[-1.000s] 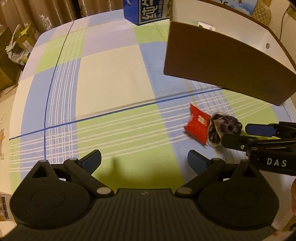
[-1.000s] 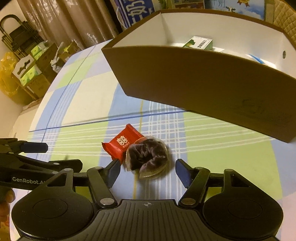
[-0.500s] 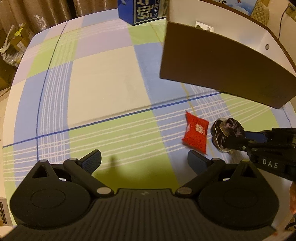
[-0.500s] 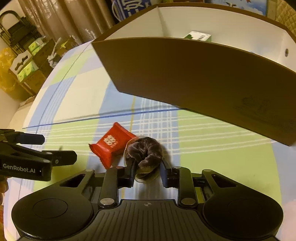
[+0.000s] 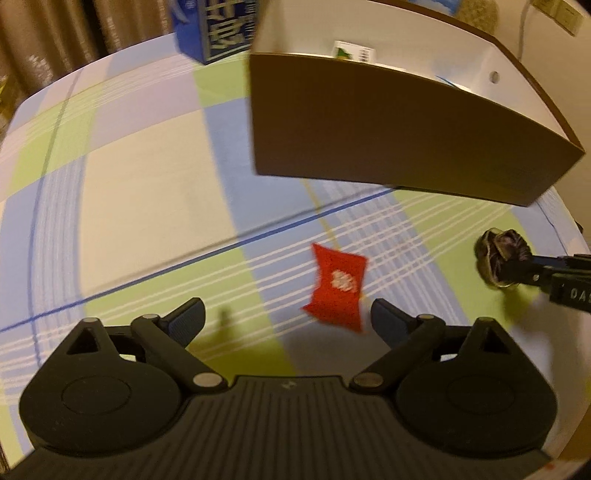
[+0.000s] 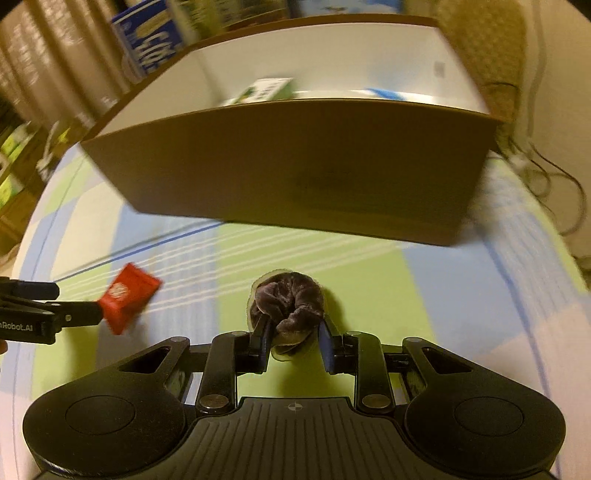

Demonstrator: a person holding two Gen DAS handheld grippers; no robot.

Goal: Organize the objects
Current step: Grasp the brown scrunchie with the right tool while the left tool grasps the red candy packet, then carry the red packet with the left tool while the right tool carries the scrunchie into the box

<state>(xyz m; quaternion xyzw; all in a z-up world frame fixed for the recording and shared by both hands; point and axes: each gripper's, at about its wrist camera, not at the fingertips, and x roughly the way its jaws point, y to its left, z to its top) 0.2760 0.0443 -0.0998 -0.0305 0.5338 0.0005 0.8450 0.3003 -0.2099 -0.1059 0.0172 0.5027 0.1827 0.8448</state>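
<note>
A dark velvet scrunchie in a clear wrapper (image 6: 288,302) hangs a little above the checked tablecloth (image 6: 369,280), and my right gripper (image 6: 293,332) is shut on it. In the left wrist view the same scrunchie (image 5: 500,251) shows at the far right, held by the right gripper (image 5: 517,267). A red snack packet (image 5: 338,288) lies on the cloth between the fingers of my open left gripper (image 5: 288,317), close to the right finger. The right wrist view shows the red packet (image 6: 127,295) beside the left gripper (image 6: 77,300). A brown open box (image 6: 295,166) stands just beyond.
Inside the brown box (image 5: 369,122) lie a small green-and-white carton (image 6: 266,88) and a blue-edged item (image 6: 391,94). A blue milk carton (image 5: 218,29) stands behind the box on the left. Cables (image 6: 546,177) trail off the table's right edge. Curtains hang at the back.
My right gripper has shut on the scrunchie, lifted it and carried it right, away from the red packet. My left gripper has moved in around the red packet, still open.
</note>
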